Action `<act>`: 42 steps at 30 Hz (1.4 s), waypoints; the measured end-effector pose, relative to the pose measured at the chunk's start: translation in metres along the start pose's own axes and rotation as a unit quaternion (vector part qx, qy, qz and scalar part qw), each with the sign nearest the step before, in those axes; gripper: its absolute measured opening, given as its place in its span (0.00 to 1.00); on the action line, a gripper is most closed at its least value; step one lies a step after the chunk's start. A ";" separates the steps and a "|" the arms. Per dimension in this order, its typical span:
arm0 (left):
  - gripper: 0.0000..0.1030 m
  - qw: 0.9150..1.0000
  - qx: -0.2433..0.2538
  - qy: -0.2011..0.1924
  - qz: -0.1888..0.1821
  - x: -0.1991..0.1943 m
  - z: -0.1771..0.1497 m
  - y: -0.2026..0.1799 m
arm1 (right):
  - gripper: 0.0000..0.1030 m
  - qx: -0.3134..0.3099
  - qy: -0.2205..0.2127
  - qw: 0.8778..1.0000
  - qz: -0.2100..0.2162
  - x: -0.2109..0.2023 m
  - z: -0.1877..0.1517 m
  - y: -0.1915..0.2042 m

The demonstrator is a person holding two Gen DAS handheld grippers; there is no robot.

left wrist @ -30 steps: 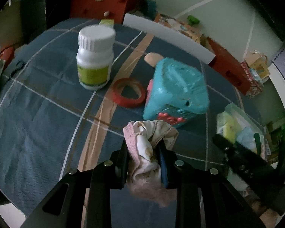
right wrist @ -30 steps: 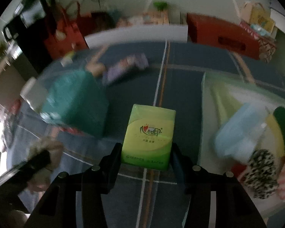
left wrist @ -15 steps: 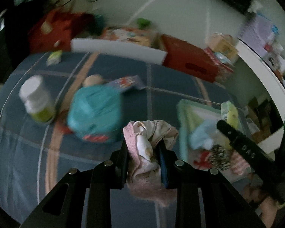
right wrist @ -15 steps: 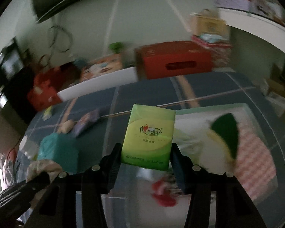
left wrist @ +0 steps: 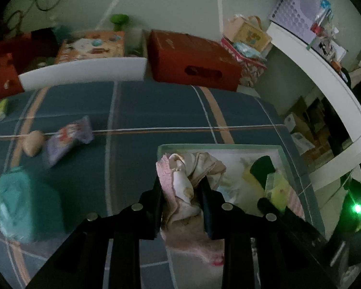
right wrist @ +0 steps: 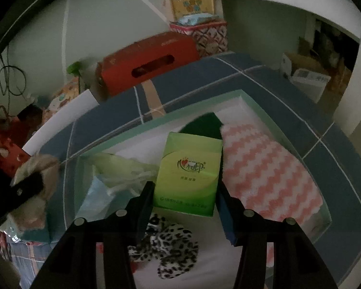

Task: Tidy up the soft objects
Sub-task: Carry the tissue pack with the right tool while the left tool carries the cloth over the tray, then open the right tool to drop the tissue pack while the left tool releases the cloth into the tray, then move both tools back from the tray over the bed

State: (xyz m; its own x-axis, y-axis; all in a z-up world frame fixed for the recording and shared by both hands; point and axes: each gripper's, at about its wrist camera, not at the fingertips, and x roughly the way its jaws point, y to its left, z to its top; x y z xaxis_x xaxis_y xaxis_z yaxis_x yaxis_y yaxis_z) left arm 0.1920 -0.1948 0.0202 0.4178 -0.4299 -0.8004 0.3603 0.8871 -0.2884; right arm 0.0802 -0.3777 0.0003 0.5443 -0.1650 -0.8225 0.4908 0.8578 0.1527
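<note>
My left gripper (left wrist: 181, 190) is shut on a bunched pink and cream cloth (left wrist: 180, 185) and holds it over the near left corner of a shallow pale green tray (left wrist: 219, 147). My right gripper (right wrist: 185, 197) is shut on a green tissue pack (right wrist: 189, 171) and holds it above the same tray (right wrist: 156, 122). In the tray lie a pink and white zigzag cloth (right wrist: 267, 171), a leopard-print cloth (right wrist: 168, 248), a pale blue and green bundle (right wrist: 115, 178) and a dark green piece (right wrist: 204, 125). The left gripper with its cloth shows at the left edge of the right wrist view (right wrist: 33, 185).
The tray lies on a blue checked bedcover (left wrist: 156, 110). On the bedcover to the left are a teal box (left wrist: 24, 207), a purple packet (left wrist: 67, 139) and a tan oval object (left wrist: 33, 142). A red box (left wrist: 192, 60) and a white board (left wrist: 84, 72) stand behind.
Both grippers have swung right from the teal box and bottle to above the tray, each still holding its object.
</note>
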 end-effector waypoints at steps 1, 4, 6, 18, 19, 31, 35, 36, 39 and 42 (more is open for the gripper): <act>0.28 1.000 0.003 0.003 0.000 0.006 0.002 -0.004 | 0.52 0.001 0.000 1.000 0.000 0.000 -0.001 -0.001; 0.28 1.000 0.007 0.015 0.000 0.025 0.004 -0.012 | 0.52 0.007 0.000 1.000 -0.002 0.000 -0.001 -0.004; 0.30 1.000 0.004 0.025 -0.012 0.035 0.005 -0.014 | 0.52 0.012 0.000 1.000 -0.005 -0.001 0.000 -0.007; 0.86 1.000 -0.020 0.007 -0.005 0.001 -0.001 -0.004 | 0.78 -0.002 -0.011 1.000 -0.021 -0.011 0.003 -0.004; 0.88 1.000 -0.022 0.001 0.005 -0.005 -0.003 -0.001 | 0.78 -0.005 -0.011 1.000 -0.020 -0.011 0.003 -0.002; 0.89 0.996 -0.046 -0.047 0.063 -0.068 -0.036 0.046 | 1.00 -0.035 -0.067 0.997 0.011 -0.032 0.002 0.028; 0.89 0.992 -0.063 -0.066 0.085 -0.089 -0.041 0.065 | 1.00 -0.046 -0.077 0.995 0.035 -0.038 -0.001 0.045; 0.89 0.990 -0.070 -0.072 0.095 -0.094 -0.042 0.072 | 1.00 -0.054 -0.076 0.995 0.044 -0.039 -0.002 0.053; 0.89 0.984 -0.091 -0.087 0.124 -0.109 -0.046 0.094 | 1.00 -0.067 -0.074 0.993 0.067 -0.041 -0.005 0.072; 0.89 0.977 -0.112 -0.097 0.152 -0.122 -0.051 0.117 | 1.00 -0.078 -0.064 0.989 0.104 -0.043 -0.011 0.094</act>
State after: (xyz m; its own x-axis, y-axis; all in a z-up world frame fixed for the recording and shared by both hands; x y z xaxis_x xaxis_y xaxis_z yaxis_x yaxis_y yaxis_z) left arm 0.1409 -0.0299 0.0568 0.6349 -0.1445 -0.7590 0.0113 0.9840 -0.1780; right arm 0.0953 -0.2850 0.0438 0.7090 -0.0291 -0.7046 0.2537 0.9428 0.2164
